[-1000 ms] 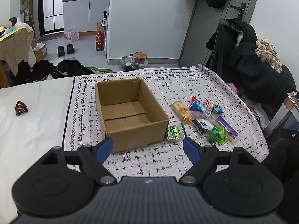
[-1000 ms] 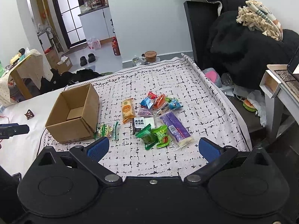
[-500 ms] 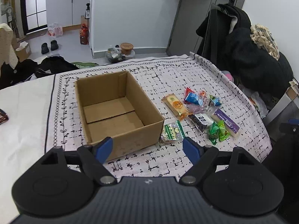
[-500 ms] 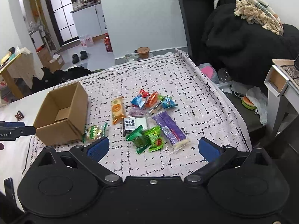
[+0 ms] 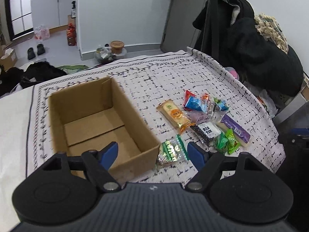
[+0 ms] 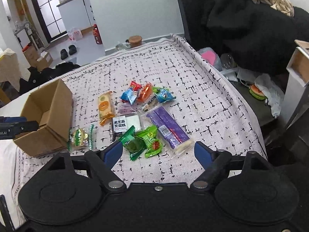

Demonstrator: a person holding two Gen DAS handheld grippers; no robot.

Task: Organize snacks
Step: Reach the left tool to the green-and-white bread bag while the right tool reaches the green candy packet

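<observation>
- The snacks (image 6: 143,114) lie in a loose heap on the patterned cloth (image 6: 202,89), toward its right edge: an orange-labelled biscuit pack (image 5: 174,114), a long purple bar (image 6: 169,128), a black-and-white packet (image 6: 119,124), two green sweets (image 6: 143,142), and small blue, red and orange wrappers at the heap's far side.
- A clear packet with green edges (image 5: 171,150) sits apart from the heap, just beside the near right corner of the cardboard box (image 5: 96,119).
- The box stands open and upright on the cloth's left part; its floor is bare cardboard flaps.
- My left gripper (image 5: 152,152) hangs over the box's near right corner, jaws apart, nothing between them.
- My right gripper (image 6: 158,152) hangs above the cloth's near edge by the green sweets; its jaws have just been closing yet hold nothing, still wide.
- Only the left view looks down into the box; only the right view shows my left gripper's fingers (image 6: 17,124) reaching in at the box's left side.
- Beyond the cloth: grey floor, slippers (image 5: 35,48), a white cabinet, dark coats (image 5: 251,46) heaped on a chair at the right.
</observation>
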